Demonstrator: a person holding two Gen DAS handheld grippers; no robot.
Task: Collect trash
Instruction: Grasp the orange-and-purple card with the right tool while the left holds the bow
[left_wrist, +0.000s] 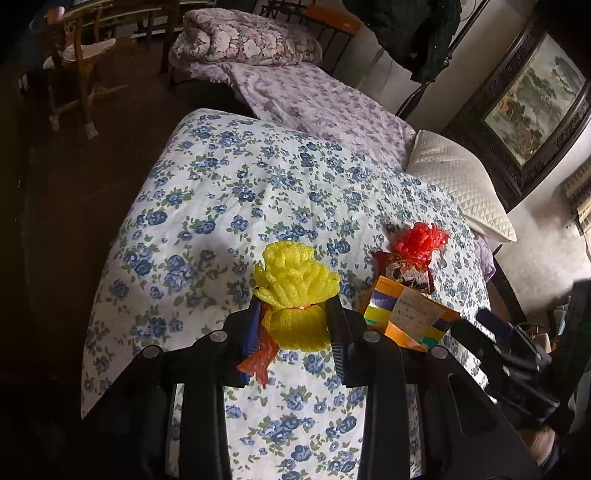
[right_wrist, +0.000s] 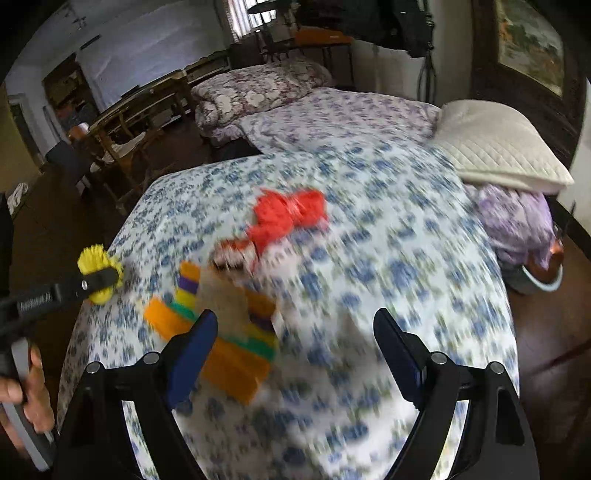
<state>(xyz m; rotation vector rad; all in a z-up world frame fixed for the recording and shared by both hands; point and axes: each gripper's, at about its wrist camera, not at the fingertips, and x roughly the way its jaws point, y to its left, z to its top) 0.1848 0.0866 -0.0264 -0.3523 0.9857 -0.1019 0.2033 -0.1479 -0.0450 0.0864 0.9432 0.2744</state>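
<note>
My left gripper (left_wrist: 295, 321) is shut on a yellow foam net bundle (left_wrist: 295, 291), held just above the blue-flowered bedspread (left_wrist: 221, 192); an orange net scrap (left_wrist: 258, 360) hangs from it. It also shows in the right wrist view (right_wrist: 99, 273) at far left. An orange, purple and green striped paper bag (left_wrist: 408, 314) lies to the right, with a red snack wrapper (left_wrist: 406, 273) and a red foam net bundle (left_wrist: 419, 240) behind it. My right gripper (right_wrist: 295, 347) is open and empty above the bedspread (right_wrist: 369, 258), its left finger over the bag (right_wrist: 221, 343); the red net (right_wrist: 288, 218) lies farther off. That view is motion-blurred.
A white quilted pillow (left_wrist: 458, 181) lies at the bed's right end, a purple-flowered sheet (left_wrist: 325, 107) and a folded floral quilt (left_wrist: 247, 40) beyond. Wooden chairs (left_wrist: 81, 74) stand on the dark floor left. A framed painting (left_wrist: 532, 99) hangs on the right.
</note>
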